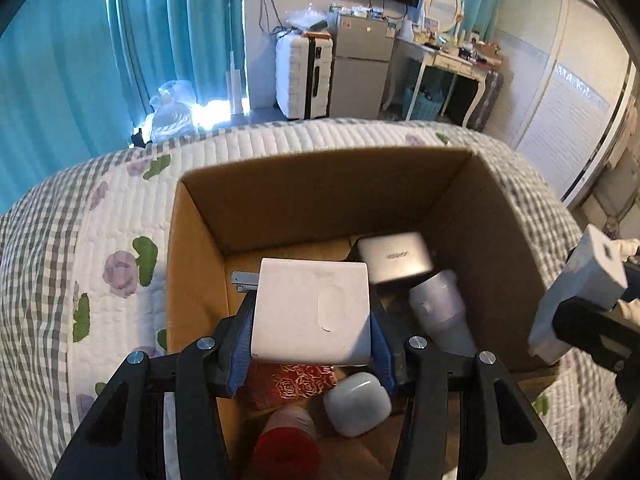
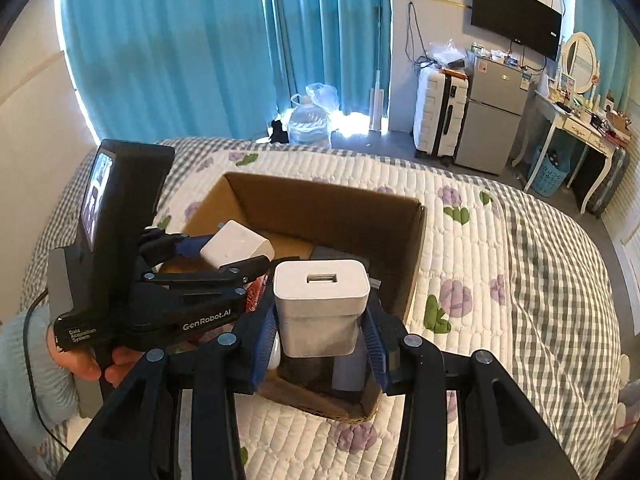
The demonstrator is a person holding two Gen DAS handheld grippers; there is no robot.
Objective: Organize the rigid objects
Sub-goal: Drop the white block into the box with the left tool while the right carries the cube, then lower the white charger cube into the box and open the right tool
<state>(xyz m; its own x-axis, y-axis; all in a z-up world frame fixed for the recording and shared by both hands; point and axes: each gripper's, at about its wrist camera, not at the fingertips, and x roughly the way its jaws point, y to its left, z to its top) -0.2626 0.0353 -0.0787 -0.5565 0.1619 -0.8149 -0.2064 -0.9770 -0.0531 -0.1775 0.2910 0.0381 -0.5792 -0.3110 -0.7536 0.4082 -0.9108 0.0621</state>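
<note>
Here each claw grips a white charger (image 2: 320,304).

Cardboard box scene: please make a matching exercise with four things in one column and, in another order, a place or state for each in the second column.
1. flat white adapter
2. USB charger
3. red cup
4. silver box

a. lying in the cardboard box, far side
b. held by the right gripper
c. lying in the box, near side
d. held by the left gripper

Pairs: 1-d, 2-b, 3-c, 4-a
</note>
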